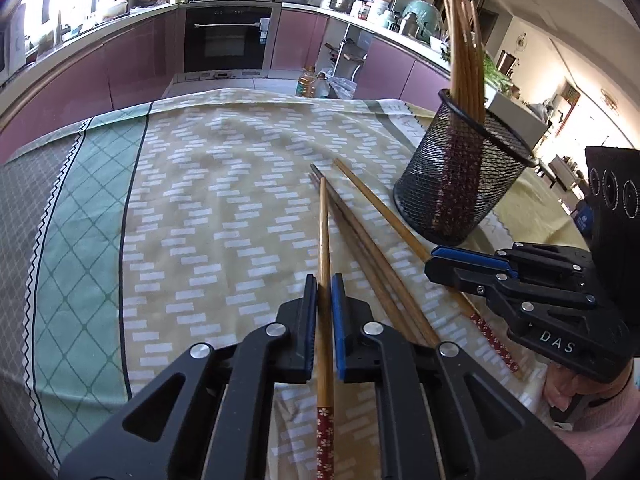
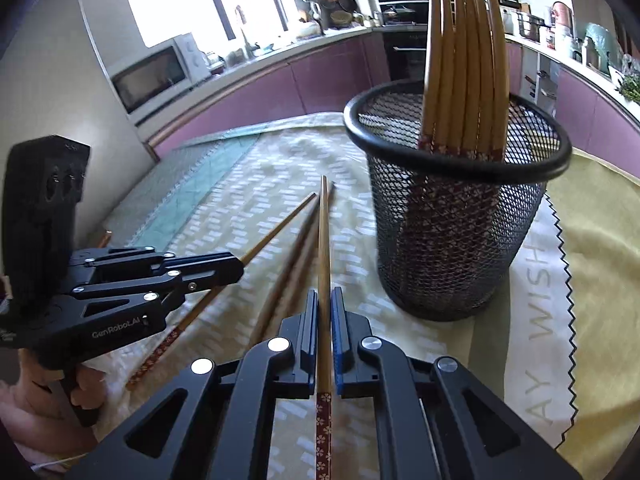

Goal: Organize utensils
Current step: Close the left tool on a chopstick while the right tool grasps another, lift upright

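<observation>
- L gripper [image 1: 324,280] clamps one wooden chopstick w/ red floral end [image 1: 325,264].
- R gripper [image 2: 325,296] clamps another [image 2: 324,264], prob bound for black mesh cup [image 2: 452,240].

We see the left gripper [image 1: 325,280] with its fingers [image 1: 310,320] closed on one chopstick [image 1: 325,240], whose red flowered end points back toward us. Just right of it, three loose chopsticks [image 1: 372,248] lie on the patterned cloth [image 1: 208,208] covering the counter. Beyond them stands a black mesh holder [image 1: 460,184] with more chopsticks [image 1: 464,52] upright inside (tips up). The right gripper [image 1: 440,266] sits near its base.
</observation>
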Tool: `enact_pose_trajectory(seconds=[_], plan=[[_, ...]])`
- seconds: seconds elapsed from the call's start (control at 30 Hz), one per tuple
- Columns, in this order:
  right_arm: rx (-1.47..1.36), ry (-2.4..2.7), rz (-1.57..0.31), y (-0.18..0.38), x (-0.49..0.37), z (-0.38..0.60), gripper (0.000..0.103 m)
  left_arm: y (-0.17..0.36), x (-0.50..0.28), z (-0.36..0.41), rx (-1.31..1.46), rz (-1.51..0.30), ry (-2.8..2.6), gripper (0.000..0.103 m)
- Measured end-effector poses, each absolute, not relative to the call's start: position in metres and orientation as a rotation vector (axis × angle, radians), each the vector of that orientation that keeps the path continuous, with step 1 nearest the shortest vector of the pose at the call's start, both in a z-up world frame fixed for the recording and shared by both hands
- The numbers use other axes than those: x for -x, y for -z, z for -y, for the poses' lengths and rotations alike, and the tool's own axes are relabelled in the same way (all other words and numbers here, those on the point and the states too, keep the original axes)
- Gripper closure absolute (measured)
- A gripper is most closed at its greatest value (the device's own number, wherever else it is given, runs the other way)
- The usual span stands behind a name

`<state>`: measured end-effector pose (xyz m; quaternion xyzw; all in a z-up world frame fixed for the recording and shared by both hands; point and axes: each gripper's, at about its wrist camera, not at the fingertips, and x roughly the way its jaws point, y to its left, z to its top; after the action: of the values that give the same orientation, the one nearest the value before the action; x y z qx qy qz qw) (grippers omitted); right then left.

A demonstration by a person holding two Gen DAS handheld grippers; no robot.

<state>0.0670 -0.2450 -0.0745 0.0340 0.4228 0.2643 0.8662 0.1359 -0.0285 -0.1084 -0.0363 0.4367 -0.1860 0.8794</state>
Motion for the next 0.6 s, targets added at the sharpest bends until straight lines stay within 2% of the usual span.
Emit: enact_pose_trajectory(seconds=[0.37,0.6], plan=[[0.02,-0.596,-0.923,0.077,-0.063,0.235,0.097,0.114,-0.13,0.037,0.039,-0.943,0.446,0.095],[0.051,-0.59,-0.933,0.081,-0.068,0.228,0.096,0.115,-0.136,0.042,0.006,-0.954,0.472,0.09]])
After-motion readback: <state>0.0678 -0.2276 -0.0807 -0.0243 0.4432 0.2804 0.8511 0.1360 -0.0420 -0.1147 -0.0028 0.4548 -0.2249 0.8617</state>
